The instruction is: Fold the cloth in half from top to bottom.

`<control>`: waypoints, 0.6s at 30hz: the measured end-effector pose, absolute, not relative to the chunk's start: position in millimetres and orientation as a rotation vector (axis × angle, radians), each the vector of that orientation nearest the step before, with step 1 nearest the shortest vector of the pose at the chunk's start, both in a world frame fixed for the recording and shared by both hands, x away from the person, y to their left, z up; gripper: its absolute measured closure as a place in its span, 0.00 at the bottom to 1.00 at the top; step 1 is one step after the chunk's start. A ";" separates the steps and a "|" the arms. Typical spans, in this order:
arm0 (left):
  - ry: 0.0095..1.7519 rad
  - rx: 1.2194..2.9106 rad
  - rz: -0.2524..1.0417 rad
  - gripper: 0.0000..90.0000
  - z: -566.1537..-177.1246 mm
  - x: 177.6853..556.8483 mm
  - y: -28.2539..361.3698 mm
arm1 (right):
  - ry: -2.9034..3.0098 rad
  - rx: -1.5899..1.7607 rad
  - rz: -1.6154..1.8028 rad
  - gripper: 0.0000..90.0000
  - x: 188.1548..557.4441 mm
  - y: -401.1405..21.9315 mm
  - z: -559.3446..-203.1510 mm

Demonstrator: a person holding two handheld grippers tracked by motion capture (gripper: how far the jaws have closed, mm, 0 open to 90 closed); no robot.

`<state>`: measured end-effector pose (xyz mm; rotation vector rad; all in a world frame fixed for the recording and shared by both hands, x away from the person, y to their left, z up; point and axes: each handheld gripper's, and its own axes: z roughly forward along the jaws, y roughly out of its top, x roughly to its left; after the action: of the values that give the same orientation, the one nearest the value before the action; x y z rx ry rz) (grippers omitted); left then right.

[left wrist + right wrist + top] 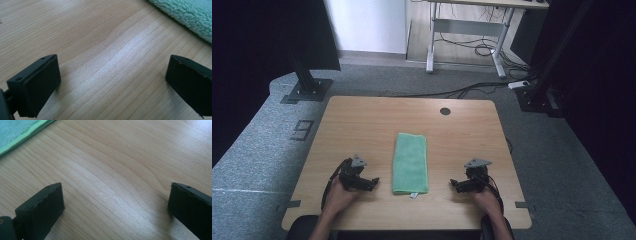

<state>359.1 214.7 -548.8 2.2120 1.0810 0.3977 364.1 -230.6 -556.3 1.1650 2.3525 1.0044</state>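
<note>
Folded green fleecy towel [410,163] lies on light wooden table [362,120], between left gripper [373,184] and right gripper [454,184], both released wide, grasping nothing.

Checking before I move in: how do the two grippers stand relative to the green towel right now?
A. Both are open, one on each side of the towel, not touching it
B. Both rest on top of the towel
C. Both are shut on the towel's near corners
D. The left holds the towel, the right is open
A: the left gripper and right gripper flank the folded green towel, jaws spread wide over bare table.
</note>
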 end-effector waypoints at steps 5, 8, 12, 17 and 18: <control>1.086 2.219 0.394 0.01 -547.0 361.6 213.4 | 2.356 1.186 1.051 0.04 364.9 -232.3 -554.3; 1.093 2.219 0.391 0.04 -545.7 363.3 213.4 | 2.361 1.185 1.054 0.04 365.7 -232.4 -552.9; 1.093 2.224 0.386 0.07 -543.4 365.2 212.8 | 2.358 1.179 1.062 0.05 367.0 -232.2 -549.2; 1.078 2.213 0.380 0.09 -537.1 367.9 212.3 | 2.356 1.170 1.093 0.05 369.0 -230.6 -543.2; 1.078 2.211 0.382 0.11 -535.3 368.8 212.3 | 2.360 1.168 1.095 0.05 369.6 -229.7 -541.8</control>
<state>368.8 212.3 -535.3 2.2113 1.0783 0.3818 369.6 -229.7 -541.8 1.1679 2.3601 1.0954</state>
